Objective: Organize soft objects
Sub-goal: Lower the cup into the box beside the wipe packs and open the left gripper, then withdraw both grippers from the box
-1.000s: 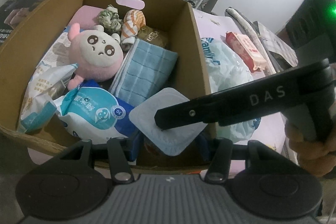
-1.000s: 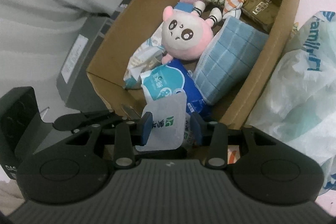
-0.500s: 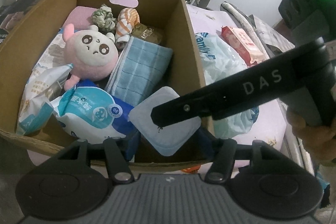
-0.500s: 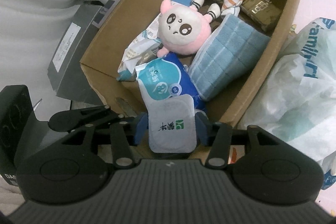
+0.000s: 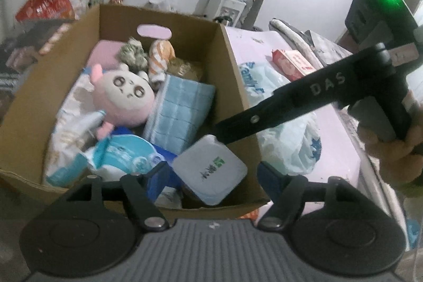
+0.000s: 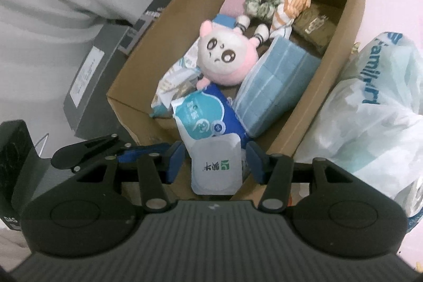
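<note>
A cardboard box (image 5: 235, 75) (image 6: 341, 25) holds a pink plush (image 5: 125, 99) (image 6: 227, 57), a folded blue cloth (image 5: 182, 110) (image 6: 275, 86), a blue-white wipes pack (image 5: 121, 155) (image 6: 203, 118), scrunchies and other soft items. A white square pouch with green print (image 5: 211, 171) (image 6: 216, 168) lies at the box's near corner. My right gripper (image 6: 215, 159) is open, its fingers either side of the pouch and apart from it. It shows in the left wrist view (image 5: 219, 132) above the pouch. My left gripper (image 5: 211, 173) is open at the box's near edge.
A white plastic bag (image 5: 285, 139) (image 6: 370, 118) lies on the pink surface (image 5: 264, 44) right of the box. A red-white packet (image 5: 290, 64) lies beyond it. A grey box (image 6: 92, 75) and curtain stand left of the cardboard box.
My right gripper opened and let go of the white pouch, which dropped flat into the box's near corner. Both views pulled back a little from the box.
</note>
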Action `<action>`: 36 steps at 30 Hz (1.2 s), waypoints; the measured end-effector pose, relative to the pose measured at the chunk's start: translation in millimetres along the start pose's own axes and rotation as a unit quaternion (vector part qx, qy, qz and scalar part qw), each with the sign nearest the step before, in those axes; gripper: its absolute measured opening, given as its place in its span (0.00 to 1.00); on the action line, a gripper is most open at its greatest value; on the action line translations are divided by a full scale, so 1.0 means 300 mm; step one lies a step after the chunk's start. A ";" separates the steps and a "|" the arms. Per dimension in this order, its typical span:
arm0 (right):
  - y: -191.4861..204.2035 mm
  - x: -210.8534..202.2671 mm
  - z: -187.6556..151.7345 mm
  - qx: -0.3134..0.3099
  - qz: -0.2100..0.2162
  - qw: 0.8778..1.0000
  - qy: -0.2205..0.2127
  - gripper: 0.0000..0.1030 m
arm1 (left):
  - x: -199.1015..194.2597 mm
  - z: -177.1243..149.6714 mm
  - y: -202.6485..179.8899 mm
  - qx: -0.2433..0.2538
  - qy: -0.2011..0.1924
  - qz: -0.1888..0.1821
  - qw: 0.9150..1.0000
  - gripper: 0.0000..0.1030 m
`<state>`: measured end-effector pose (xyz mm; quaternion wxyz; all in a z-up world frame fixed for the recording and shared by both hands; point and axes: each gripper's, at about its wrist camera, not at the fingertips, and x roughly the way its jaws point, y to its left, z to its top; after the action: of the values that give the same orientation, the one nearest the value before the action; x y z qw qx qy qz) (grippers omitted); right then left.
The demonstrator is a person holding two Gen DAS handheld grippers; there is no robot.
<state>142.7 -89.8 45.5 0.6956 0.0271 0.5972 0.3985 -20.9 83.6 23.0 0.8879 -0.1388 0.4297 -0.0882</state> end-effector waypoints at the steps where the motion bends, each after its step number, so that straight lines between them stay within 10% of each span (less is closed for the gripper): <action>1: 0.000 -0.007 0.001 0.001 0.003 1.000 -0.006 0.50 | -0.010 0.000 0.006 0.001 -0.003 0.003 1.000 0.73; 17: 0.078 0.118 0.023 0.038 0.150 0.987 0.029 0.50 | -0.206 -0.029 0.215 -0.061 -0.082 0.129 0.986 0.74; 36: 0.099 0.134 -0.014 -0.004 0.036 0.998 0.060 0.51 | -0.208 -0.033 0.286 -0.082 -0.094 0.135 0.983 0.82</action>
<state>122.3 -47.9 27.0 0.6437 0.0215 0.6350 0.4266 -63.9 180.2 35.6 0.9138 -0.1596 0.3646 0.0817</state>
